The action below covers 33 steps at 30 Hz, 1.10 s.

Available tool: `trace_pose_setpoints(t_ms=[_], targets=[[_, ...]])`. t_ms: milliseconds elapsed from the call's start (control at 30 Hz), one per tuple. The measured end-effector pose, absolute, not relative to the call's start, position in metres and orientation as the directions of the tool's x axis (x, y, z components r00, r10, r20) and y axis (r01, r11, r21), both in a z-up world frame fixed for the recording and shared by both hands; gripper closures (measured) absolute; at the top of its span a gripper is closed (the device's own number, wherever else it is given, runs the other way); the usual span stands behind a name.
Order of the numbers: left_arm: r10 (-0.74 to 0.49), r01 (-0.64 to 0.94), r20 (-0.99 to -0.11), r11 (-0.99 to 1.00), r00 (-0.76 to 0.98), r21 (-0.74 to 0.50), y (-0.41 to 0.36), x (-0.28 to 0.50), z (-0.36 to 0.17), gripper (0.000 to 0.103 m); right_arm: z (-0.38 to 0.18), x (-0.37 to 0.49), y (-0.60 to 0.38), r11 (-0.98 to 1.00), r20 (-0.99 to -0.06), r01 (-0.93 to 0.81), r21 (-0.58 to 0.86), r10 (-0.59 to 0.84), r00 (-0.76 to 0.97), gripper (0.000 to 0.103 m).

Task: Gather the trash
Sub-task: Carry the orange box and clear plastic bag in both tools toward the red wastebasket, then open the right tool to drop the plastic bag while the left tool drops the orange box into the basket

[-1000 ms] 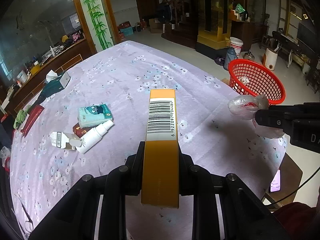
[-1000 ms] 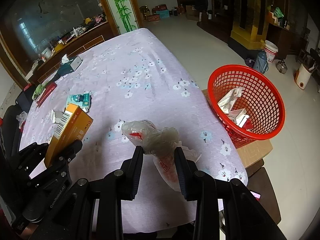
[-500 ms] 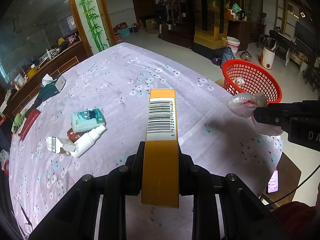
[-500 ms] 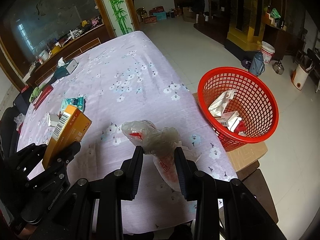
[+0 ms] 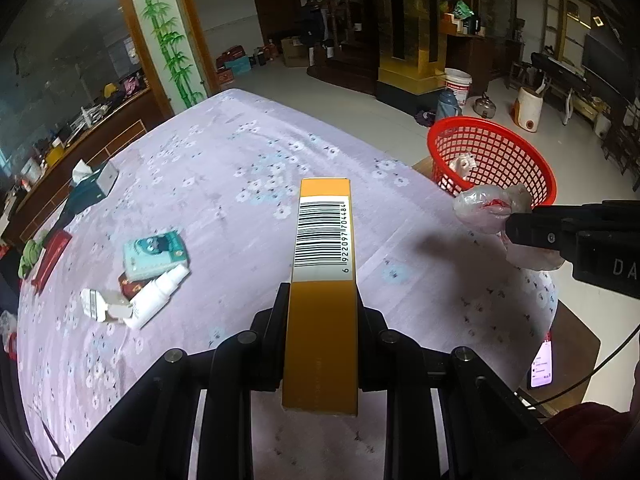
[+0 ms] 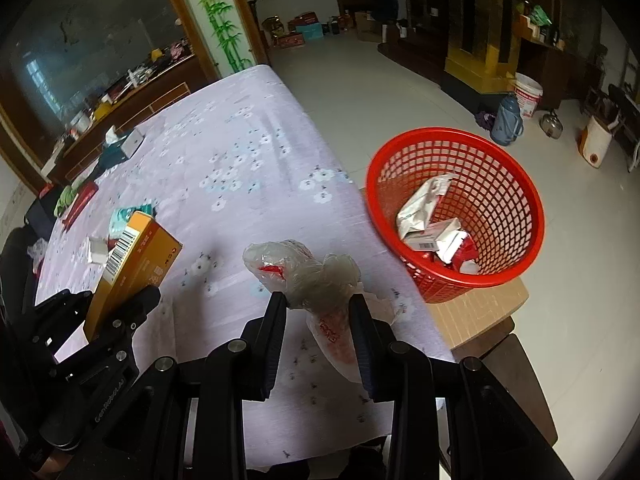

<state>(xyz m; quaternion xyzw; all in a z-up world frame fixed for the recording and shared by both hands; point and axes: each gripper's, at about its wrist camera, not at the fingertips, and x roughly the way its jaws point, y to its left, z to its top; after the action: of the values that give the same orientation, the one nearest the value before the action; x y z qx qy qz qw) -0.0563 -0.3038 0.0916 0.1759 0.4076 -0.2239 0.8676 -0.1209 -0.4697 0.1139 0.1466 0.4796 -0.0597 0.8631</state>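
So, step: I'm hauling two bits of trash toward the red basket (image 6: 456,216) off the table's right edge.
Left gripper (image 5: 320,312): clamped on orange box (image 5: 322,280).
Right gripper (image 6: 318,308): pinching plastic bag (image 6: 308,276).
Next: I'd get over the rim, then let go.

2 wrist fisheyes above the table (image 5: 224,184), both toward the red basket (image 6: 516,184).
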Motion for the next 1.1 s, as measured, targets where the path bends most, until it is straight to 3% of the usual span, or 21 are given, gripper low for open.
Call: trace_pose_setpoints(t_ms=[533,933,967,1000,1067,1100], targets=[[-0.396,0.669,-0.757,0.740,0.519,0.072,-0.404,-0.037,0.125,0.079,0.133,-0.123,-0.598,0.839,-0.810,0.441,0.320,0.001,0.586,0.068],[-0.460,0.735,-0.792,0.678,0.402,-0.021,-0.499,-0.010,0.117,0.079,0.135,-0.088,-0.659,0.792,-0.795,0.495,0.358,-0.020,0.606,0.063],[-0.463,0.737,-0.795,0.675,0.392,-0.030,-0.502,-0.008,0.117,0.076,0.134,-0.083,-0.662,0.793,-0.798,0.497,0.353,-0.021,0.602,0.053],[-0.467,0.735,-0.797,0.676,0.384,-0.042,-0.505,-0.006,0.117,0.063,0.133,-0.080,-0.664,0.792,-0.801,0.499,0.351,-0.023,0.599,0.049],[-0.468,0.723,-0.788,0.690,0.400,-0.043,-0.505,-0.005,0.119,0.048,0.135,-0.079,-0.667,0.792,-0.795,0.499,0.352,-0.029,0.606,0.046],[-0.475,0.723,-0.782,0.690,0.404,-0.045,-0.503,-0.005,0.120,0.048,0.137,-0.079,-0.666,0.797,-0.794,0.497,0.343,-0.037,0.607,0.046]])
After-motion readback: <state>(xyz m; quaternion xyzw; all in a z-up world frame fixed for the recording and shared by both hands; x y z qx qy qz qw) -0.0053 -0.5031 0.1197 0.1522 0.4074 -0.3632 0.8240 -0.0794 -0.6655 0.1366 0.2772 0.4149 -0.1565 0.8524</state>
